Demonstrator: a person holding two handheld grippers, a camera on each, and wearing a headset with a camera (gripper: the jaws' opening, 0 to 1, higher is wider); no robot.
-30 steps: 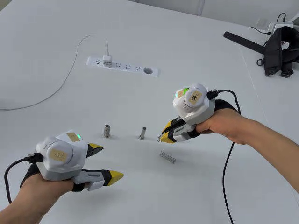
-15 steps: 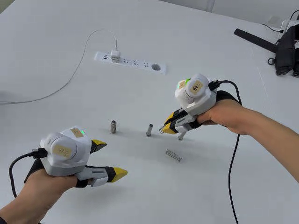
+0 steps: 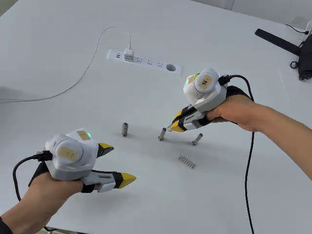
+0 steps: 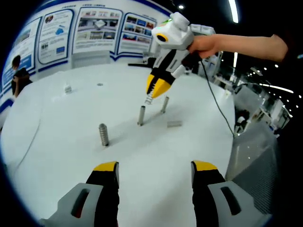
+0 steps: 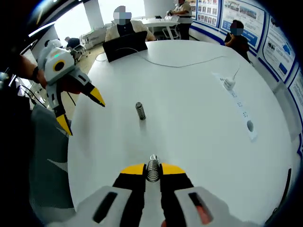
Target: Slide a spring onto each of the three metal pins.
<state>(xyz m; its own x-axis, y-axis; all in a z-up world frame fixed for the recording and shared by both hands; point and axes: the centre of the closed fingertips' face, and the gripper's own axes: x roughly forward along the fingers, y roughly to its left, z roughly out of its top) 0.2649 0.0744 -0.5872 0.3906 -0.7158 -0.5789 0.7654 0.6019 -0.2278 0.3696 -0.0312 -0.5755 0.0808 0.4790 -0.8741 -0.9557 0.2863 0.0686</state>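
Spring sits pinched in my right tool, close above the middle pin; my left tool hangs wide open, empty.

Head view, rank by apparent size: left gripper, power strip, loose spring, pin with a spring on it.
1. left gripper, inflated by nearness
2. power strip
3. loose spring and pin with a spring: alike, unranked

The table is white, smooth and matt. The pins are bare grey metal with a dull shine. The spring in the right gripper and the loose spring are thin coiled metal wire. The left gripper has a smooth, slightly glossy white plastic shell. The power strip is white plastic.
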